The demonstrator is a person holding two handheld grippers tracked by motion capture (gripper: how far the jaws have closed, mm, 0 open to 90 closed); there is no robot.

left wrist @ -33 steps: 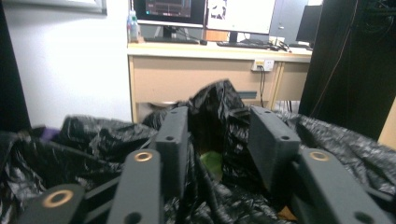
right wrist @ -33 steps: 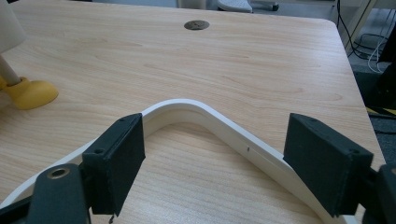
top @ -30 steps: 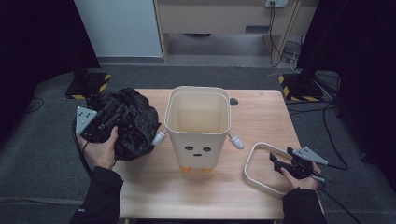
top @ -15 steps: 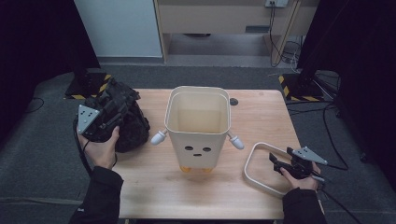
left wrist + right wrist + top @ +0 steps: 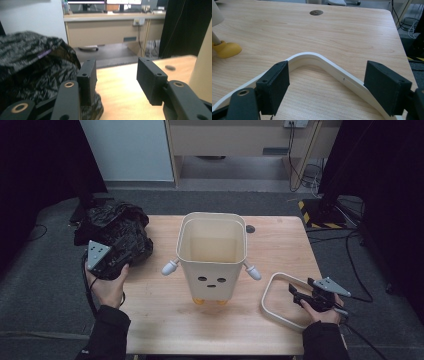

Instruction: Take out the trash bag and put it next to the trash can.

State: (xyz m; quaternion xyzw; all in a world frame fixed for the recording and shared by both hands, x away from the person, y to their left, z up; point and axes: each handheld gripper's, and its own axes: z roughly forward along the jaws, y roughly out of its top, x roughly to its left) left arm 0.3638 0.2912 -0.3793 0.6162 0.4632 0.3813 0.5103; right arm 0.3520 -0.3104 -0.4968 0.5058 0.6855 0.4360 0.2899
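The black bag (image 5: 114, 237) is bunched at the table's left edge (image 5: 150, 320) — just beside the left gripper (image 5: 116, 75), whose jaws have just been opening and are spread over bare wood. The right gripper (image 5: 325, 86) is spread astride the white ring (image 5: 329, 66) near the right front corner.

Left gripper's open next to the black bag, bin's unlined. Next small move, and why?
Probably shift the left gripper sideways onto the black bag and close. Its jaws stand open over bare table with the bag bunched beside one jaw, not between them, and the bin looks empty, with its ring lying by the right gripper.
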